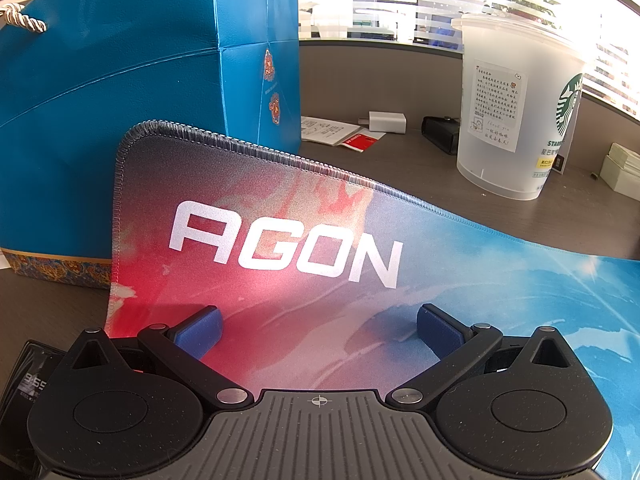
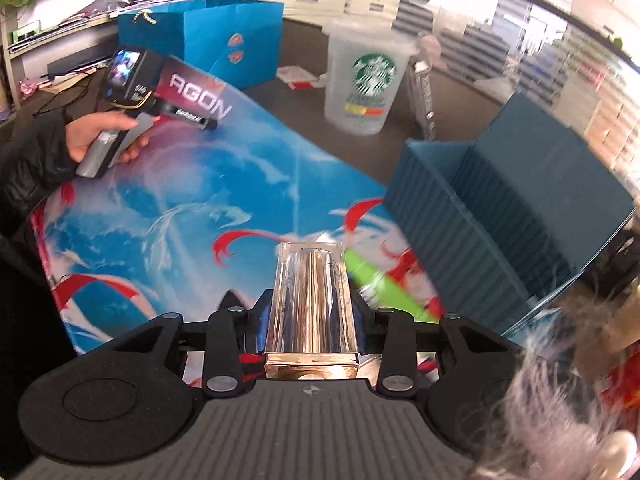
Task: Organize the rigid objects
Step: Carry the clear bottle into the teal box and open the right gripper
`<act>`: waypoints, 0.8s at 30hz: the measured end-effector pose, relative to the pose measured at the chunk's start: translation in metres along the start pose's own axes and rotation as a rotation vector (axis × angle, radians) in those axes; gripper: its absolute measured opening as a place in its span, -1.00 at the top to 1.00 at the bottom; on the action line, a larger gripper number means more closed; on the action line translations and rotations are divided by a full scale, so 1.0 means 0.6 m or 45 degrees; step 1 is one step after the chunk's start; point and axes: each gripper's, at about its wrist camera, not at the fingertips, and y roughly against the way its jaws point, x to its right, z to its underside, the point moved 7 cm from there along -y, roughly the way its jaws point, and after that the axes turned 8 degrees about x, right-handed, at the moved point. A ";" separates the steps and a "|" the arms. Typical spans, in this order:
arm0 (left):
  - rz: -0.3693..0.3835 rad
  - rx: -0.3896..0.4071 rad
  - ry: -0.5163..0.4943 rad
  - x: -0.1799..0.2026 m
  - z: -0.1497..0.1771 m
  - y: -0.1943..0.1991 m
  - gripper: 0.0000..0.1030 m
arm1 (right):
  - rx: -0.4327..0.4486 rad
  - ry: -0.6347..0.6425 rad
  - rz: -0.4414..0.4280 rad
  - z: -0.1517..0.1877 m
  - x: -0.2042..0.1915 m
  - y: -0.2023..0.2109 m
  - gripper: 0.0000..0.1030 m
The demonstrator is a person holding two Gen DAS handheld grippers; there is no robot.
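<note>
My right gripper [image 2: 310, 316] is shut on a clear square tube with a gold core [image 2: 310, 292] and holds it above the AGON desk mat [image 2: 192, 200]. A green object [image 2: 372, 280] lies on the mat just right of the tube, blurred. An open dark blue box [image 2: 500, 216] stands to the right, its lid up. My left gripper [image 1: 318, 328] is open and empty, low over the mat's red corner [image 1: 280, 240]. It also shows in the right wrist view [image 2: 132, 80], held by a hand.
A blue gift bag [image 1: 140, 100] stands behind the mat's corner. A clear Starbucks cup [image 1: 516, 108] stands on the desk at right, with a white charger [image 1: 386, 122], papers and a black item behind. A grey furry thing [image 2: 560, 380] sits at lower right.
</note>
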 end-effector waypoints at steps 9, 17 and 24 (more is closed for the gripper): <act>0.000 0.000 0.000 0.000 0.000 0.000 -1.00 | 0.041 0.031 0.099 -0.058 0.077 0.010 0.33; 0.000 0.000 0.000 0.000 0.000 0.000 -1.00 | 0.059 0.058 0.152 -0.089 0.135 -0.009 0.33; 0.000 0.000 0.000 0.000 0.000 0.000 -1.00 | 0.065 0.033 0.143 -0.114 0.200 -0.054 0.33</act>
